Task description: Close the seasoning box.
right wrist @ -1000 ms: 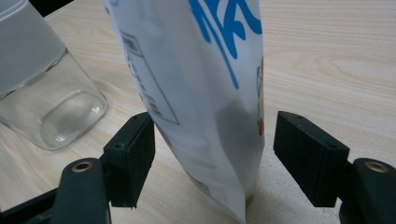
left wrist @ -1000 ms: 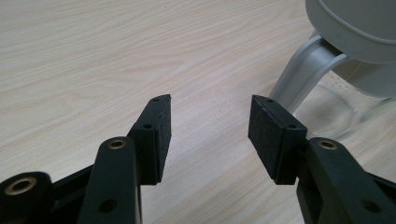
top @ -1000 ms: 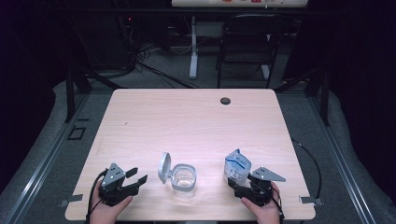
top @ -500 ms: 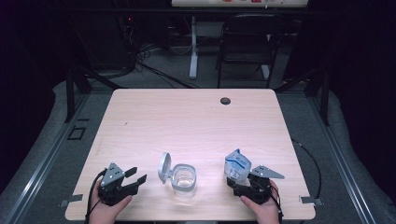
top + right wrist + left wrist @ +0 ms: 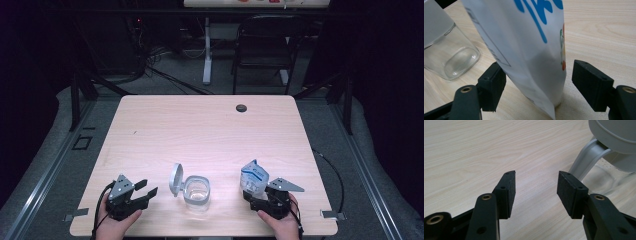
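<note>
A clear plastic container [image 5: 198, 190] stands near the table's front edge, its grey flip lid [image 5: 175, 179] swung up on the left side. My left gripper [image 5: 148, 186] rests on the table left of it, open, with nothing between its jaws [image 5: 536, 187]; the lid [image 5: 616, 132] and the container's wall [image 5: 609, 177] lie just ahead on the right. A white pouch with blue print [image 5: 254, 176] stands upright right of the container. My right gripper [image 5: 255, 193] is open with the pouch [image 5: 524, 37] between its jaws [image 5: 537, 75]; a gap shows at the right pad [image 5: 589, 82].
The wooden table [image 5: 210, 130] has a small black round cap [image 5: 241, 108] near its far edge. A dark chair [image 5: 265, 45] and a desk leg [image 5: 206, 55] with cables stand on the floor beyond. The container [image 5: 449, 55] is close on the pouch's left.
</note>
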Tool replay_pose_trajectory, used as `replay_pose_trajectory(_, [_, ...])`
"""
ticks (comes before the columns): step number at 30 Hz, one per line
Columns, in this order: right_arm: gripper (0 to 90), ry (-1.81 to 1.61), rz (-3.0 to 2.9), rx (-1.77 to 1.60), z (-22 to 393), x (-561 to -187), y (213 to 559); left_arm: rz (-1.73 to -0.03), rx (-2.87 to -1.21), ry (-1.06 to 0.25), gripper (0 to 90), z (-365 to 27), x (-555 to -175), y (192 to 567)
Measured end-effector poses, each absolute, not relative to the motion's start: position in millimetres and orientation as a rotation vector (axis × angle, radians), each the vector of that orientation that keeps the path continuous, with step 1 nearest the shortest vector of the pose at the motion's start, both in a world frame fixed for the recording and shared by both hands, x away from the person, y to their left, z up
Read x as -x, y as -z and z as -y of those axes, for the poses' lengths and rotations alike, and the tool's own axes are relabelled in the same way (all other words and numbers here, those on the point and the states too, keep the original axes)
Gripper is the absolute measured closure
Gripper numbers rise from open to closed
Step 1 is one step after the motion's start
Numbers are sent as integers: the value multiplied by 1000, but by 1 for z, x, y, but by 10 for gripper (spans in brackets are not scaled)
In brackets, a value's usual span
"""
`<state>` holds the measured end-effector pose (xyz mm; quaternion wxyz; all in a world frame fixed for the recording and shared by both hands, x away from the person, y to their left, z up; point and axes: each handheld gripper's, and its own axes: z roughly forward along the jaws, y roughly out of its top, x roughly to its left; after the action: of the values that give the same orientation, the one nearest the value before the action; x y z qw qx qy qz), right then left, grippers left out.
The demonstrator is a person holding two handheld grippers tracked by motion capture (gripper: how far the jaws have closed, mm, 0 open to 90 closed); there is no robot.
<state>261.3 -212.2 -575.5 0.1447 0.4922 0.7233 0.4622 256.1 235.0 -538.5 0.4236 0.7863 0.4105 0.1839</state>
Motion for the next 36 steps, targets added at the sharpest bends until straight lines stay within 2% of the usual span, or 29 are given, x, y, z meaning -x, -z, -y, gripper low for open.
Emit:
replay_pose_trajectory(20, [287, -1324, -2107, -1434, 212, -263, 580, -1031, -1963, -462, 498, -236, -256, 538])
replay_pose_trajectory(36, [258, -1336, -2102, -1465, 213, -266, 581, -1028, -1959, -464, 498, -236, -256, 538])
